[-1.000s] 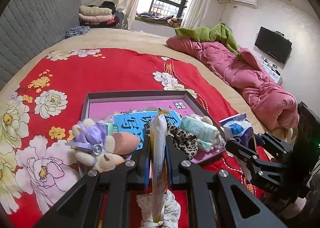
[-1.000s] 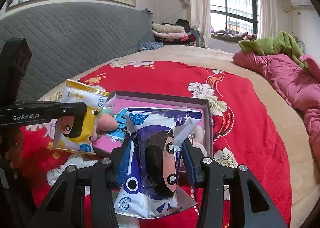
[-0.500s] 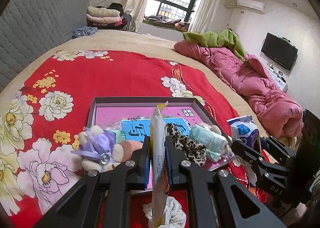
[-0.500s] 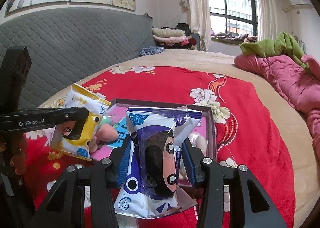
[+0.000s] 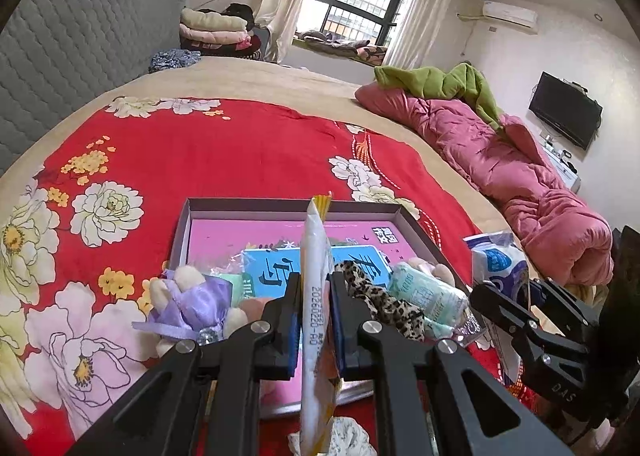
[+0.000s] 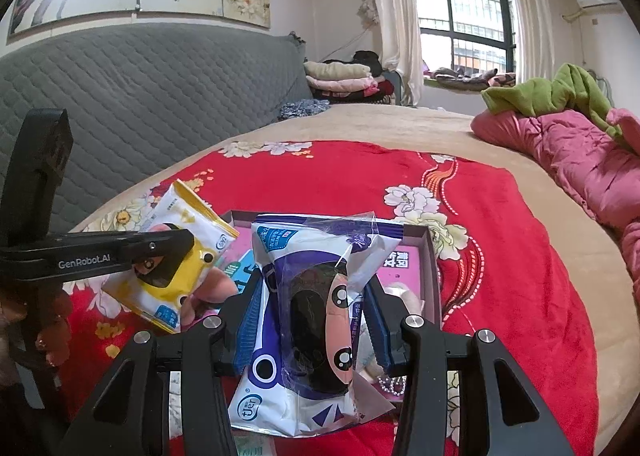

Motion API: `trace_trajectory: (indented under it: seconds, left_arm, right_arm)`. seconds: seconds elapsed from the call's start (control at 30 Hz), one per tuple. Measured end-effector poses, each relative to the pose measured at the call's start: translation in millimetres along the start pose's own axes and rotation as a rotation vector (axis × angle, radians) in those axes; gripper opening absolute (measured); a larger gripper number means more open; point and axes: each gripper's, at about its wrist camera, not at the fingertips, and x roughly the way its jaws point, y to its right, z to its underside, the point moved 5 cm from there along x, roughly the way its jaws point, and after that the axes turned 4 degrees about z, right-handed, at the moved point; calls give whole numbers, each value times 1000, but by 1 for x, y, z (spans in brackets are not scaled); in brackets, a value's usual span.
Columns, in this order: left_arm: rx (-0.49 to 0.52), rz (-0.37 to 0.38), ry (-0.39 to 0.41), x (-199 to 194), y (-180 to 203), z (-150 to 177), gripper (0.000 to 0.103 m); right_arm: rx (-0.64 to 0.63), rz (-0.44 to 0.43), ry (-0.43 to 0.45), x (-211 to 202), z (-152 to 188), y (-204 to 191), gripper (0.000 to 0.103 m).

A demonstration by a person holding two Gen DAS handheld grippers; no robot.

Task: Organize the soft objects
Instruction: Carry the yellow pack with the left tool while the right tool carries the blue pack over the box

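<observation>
the bed (image 5: 248, 144) under its red flowered cover fills both views, and the shallow box (image 5: 288, 207) with the pink floor sits low in the middle of the left wrist frame. it already holds a plush toy in a purple bow (image 5: 188, 296) at lower left, a leopard-print scrunchie (image 5: 384, 296) right of centre, and a mint-green wrapped roll (image 5: 424, 292) further right.

the blue and white pouch (image 6: 308, 320) fills the lower centre of the right wrist frame, above the near edge of the box. the right gripper (image 6: 314, 320) has its fingers clamped on both sides of the pouch's middle. it looks light, puffy and crinkly, with slick film, so a mid-body hold like this one seems safer than pinching a seam. its long axis runs bottom to top of the frame, top seal pointing away toward the box.

the yellow and white sachet (image 5: 316, 296) stands edge-on in the lower centre of the left wrist frame, over the box. the left gripper (image 5: 314, 316) has its fingers pressed together on the sachet's flat faces. it seems thin, limp and nearly weightless, likely to flop if held near a corner. its long axis runs up the frame, crimped yellow end uppermost.
</observation>
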Motion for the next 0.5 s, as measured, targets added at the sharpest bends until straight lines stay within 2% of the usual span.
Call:
trace_trajectory:
  seconds: [0.5]
  left_arm:
    - [-15,-15,-36,13,-9,5,14]
  right_arm:
    - [-7,-23,-34,22,3,-1,48]
